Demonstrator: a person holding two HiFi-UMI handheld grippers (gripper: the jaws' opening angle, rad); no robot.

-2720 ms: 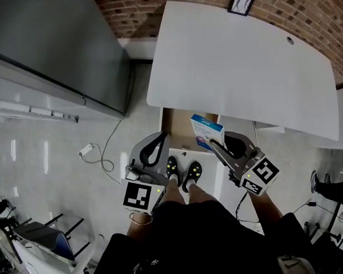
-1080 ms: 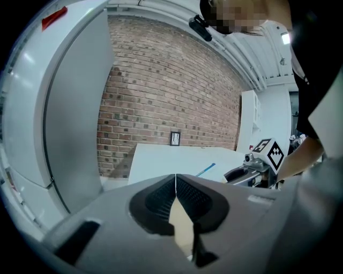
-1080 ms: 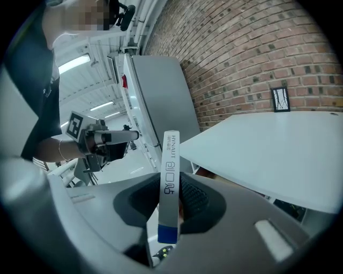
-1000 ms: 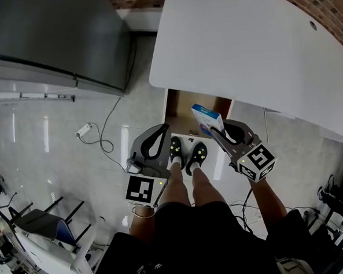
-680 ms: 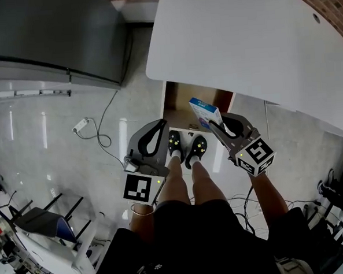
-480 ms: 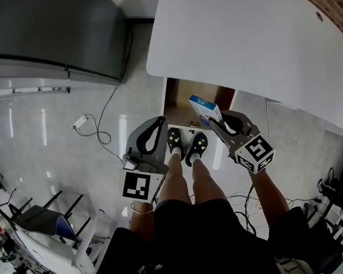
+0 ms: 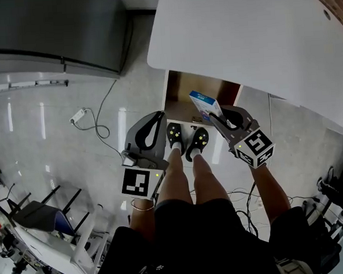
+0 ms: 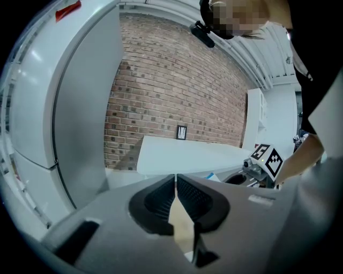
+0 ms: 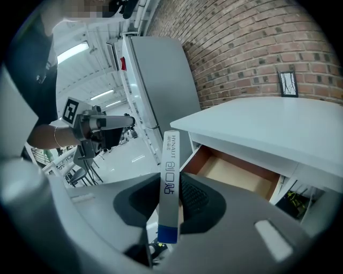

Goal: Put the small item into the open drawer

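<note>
Both my grippers have sunk since a second ago, carrying the box lower toward the drawer. Ahead of me spreads the white table [image 7: 240, 36], and under its near edge the wooden drawer [image 7: 180, 95] stands pulled open. My left gripper [image 7: 158, 114] hangs beside my shoes [image 7: 186, 139], its jaws pressed together with nothing between them. My right gripper [image 7: 214, 119] is clamped on the slim blue-and-white box [image 7: 205, 105], which stands upright on its narrow edge between the pads. From the head view the box sits over the drawer's front right part, held above it and not lying inside.
</note>
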